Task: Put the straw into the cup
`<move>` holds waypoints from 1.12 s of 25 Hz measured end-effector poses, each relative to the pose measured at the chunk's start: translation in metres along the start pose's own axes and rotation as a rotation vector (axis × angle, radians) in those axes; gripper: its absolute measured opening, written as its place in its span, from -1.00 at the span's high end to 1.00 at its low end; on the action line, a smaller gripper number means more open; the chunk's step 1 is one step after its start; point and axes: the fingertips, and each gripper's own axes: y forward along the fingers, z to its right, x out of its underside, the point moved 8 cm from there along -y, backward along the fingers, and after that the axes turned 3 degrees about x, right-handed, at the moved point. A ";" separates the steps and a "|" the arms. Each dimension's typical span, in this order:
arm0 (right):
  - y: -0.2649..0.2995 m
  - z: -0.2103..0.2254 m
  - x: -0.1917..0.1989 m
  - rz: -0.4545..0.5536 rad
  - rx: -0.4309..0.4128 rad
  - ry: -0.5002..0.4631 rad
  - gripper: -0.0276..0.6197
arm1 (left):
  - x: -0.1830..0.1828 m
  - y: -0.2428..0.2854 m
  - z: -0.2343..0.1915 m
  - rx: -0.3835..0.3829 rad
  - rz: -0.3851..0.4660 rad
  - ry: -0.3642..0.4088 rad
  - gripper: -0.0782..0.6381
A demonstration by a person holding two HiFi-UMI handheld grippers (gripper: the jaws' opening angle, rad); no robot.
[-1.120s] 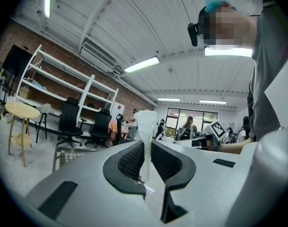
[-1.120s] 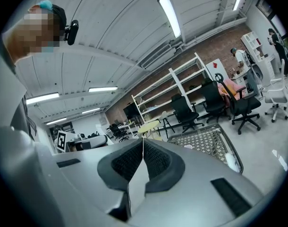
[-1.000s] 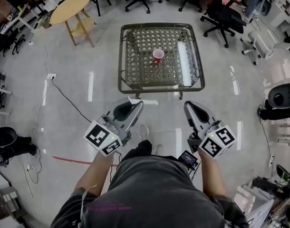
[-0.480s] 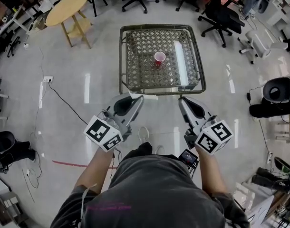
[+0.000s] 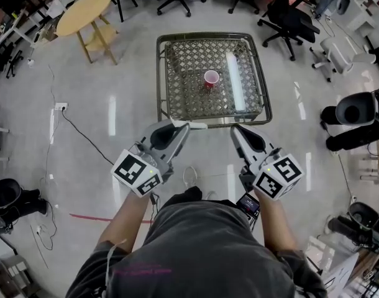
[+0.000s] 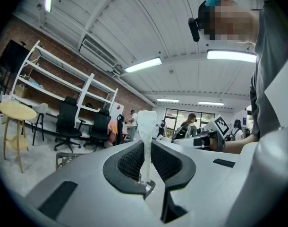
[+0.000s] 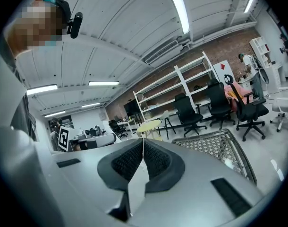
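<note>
A red cup (image 5: 210,77) stands upright near the middle of a low metal lattice table (image 5: 159,73) ahead of me. My left gripper (image 5: 186,126) is shut on a white paper-wrapped straw (image 5: 197,126), whose end juts past the jaws toward the table's near edge. In the left gripper view the straw (image 6: 147,122) stands up between the closed pads of the left gripper (image 6: 146,145). My right gripper (image 5: 233,130) hovers just short of the table's near edge. Its jaws meet with nothing between them in the right gripper view (image 7: 143,142), and part of the table (image 7: 215,143) shows on the right there.
A round wooden side table (image 5: 82,10) stands at the far left. Black office chairs (image 5: 287,18) ring the back and right. A cable (image 5: 84,126) runs across the shiny floor on the left. A bright strip of glare (image 5: 234,79) lies on the tabletop right of the cup.
Both grippers have moved forward, closer to the table's near edge. The straw stays in the left gripper. The right gripper stays shut.
</note>
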 end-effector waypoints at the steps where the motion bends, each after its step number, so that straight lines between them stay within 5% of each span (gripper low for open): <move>1: 0.004 0.000 -0.001 -0.001 0.002 -0.001 0.87 | 0.000 0.000 -0.004 0.002 0.000 -0.001 0.64; 28: 0.053 0.020 -0.019 -0.003 0.055 0.010 0.87 | -0.017 0.019 -0.068 0.023 0.003 -0.015 0.64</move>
